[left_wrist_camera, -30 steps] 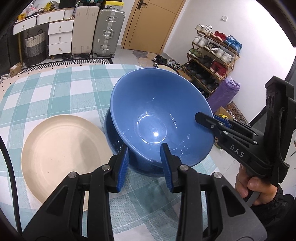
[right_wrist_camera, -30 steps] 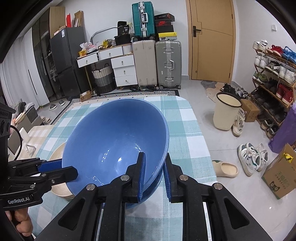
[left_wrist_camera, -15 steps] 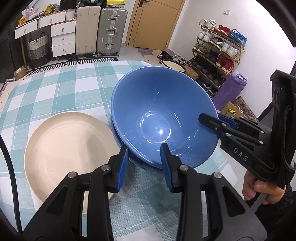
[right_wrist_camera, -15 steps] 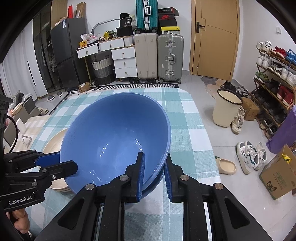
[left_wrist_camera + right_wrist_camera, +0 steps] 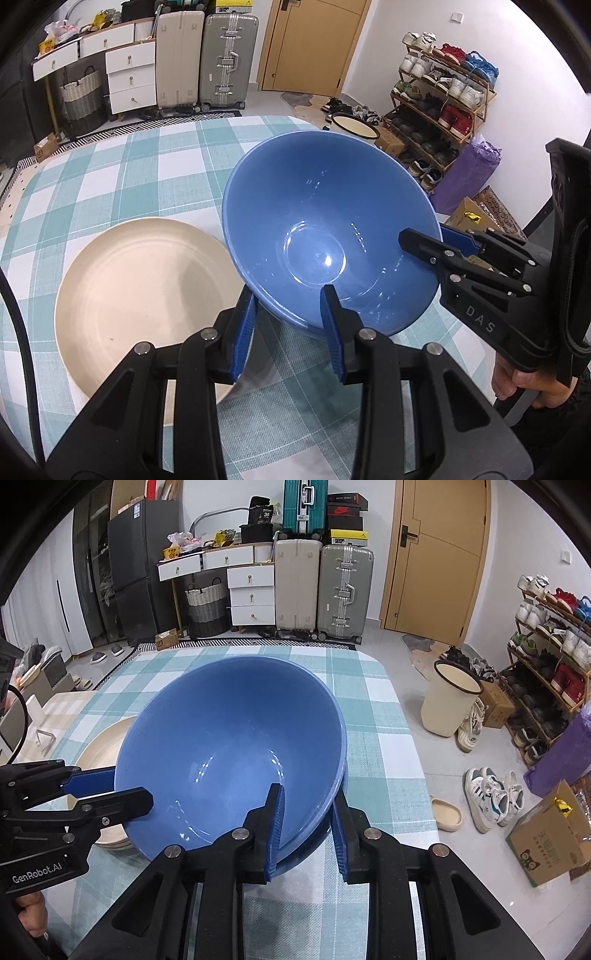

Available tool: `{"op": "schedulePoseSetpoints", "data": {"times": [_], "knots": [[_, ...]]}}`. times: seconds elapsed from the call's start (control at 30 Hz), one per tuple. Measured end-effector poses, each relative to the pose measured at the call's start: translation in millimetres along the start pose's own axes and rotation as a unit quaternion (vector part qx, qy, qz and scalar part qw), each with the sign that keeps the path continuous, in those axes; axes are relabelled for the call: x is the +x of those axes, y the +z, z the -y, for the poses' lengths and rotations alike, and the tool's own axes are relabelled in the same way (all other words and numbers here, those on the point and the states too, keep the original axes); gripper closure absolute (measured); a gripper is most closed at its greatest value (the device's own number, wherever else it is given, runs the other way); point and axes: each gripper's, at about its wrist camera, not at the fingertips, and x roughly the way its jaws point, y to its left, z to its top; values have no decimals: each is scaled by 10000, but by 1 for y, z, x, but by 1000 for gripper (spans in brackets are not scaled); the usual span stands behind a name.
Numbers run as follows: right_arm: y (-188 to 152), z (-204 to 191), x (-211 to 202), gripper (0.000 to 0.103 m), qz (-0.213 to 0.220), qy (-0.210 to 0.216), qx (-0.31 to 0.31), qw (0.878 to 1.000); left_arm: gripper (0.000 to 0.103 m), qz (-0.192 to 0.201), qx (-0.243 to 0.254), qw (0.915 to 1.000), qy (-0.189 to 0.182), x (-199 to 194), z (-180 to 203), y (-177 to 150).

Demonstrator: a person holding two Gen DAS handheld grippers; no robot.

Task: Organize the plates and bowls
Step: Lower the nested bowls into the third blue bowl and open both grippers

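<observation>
Desk point(image 5: 122, 177) with teal-checked cloth carries everything. Cream plate point(image 5: 140, 295) lies flat on it, just left of blue bowl point(image 5: 317, 229). Bowl sits nested in a second blue bowl point(image 5: 314, 843), only a rim sliver showing beneath. Right claw point(image 5: 306, 825) straddles the top bowl's rim, jaws opening, outer pad apart from the wall. Left claw point(image 5: 288, 332) part-open at the bowl's near rim, gripping nothing, one finger over the plate edge.
</observation>
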Motion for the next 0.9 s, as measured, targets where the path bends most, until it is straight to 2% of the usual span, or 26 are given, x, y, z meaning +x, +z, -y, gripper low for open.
{"op": "schedulePoseSetpoints", "data": {"times": [0.37, 0.43, 0.63, 0.7, 0.73, 0.8, 0.83, 0.9], "knots": [[-1, -3, 3, 78, -50, -28, -33, 10000, 72, -27, 45, 10000, 19, 3, -1, 0], [-1, -2, 3, 76, -60, -10, -25, 10000, 68, -58, 36, 10000, 11, 3, -2, -1], [-2, 1, 3, 73, -29, -16, 27, 10000, 51, -94, -2, 9999, -65, 6, -7, 1], [-2, 2, 3, 73, -32, -33, 44, 10000, 41, -72, -15, 10000, -54, 7, -9, 2], [-3, 4, 3, 73, -30, -52, 53, 10000, 39, -71, -23, 10000, -56, 7, -11, 2], [-3, 7, 2, 70, -4, -57, 75, 10000, 27, -75, -59, 9999, -61, 7, -13, 3], [-3, 8, 1, 65, 18, -58, 85, 9999, 24, -50, -72, 9999, -51, 7, -15, 4], [-3, 13, -1, 55, 68, -54, 165, 9998, 23, 3, -104, 9999, -31, 5, -18, 5]]}}
